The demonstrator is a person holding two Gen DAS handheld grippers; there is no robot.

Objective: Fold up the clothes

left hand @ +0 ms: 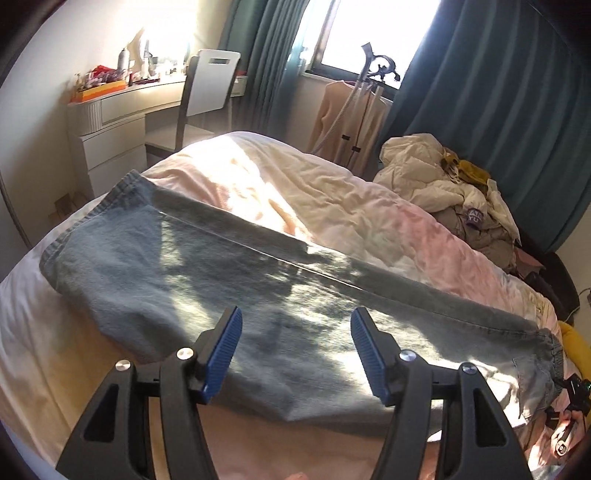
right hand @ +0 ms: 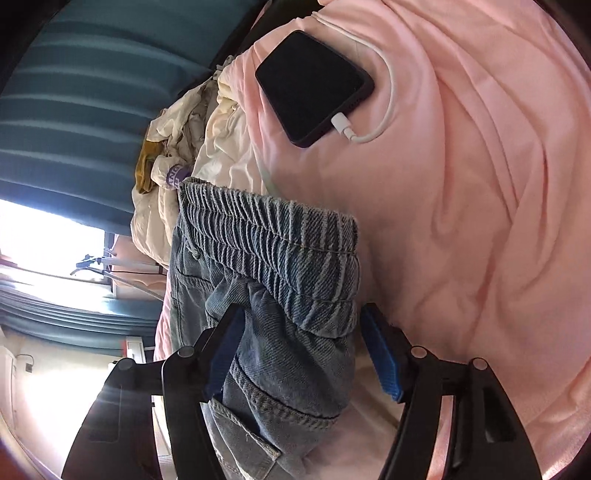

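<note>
The left wrist view looks forward and downward along the left hand-held gripper (left hand: 295, 354), from above the near edge of the bed (left hand: 258, 177), across the jeans (left hand: 221, 266) toward the window (left hand: 369, 29) and curtains (left hand: 498, 110). The right wrist view is rolled sideways, sits very close over the jeans' waistband (right hand: 273, 236), and faces the pink bedding (right hand: 461, 184). Both views share the jeans, the bed, the heap of clothes (left hand: 443, 184) and the curtains.

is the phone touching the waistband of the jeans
Apart. The right wrist view shows a strip of pink bedding between the phone and the jeans waistband.
</note>
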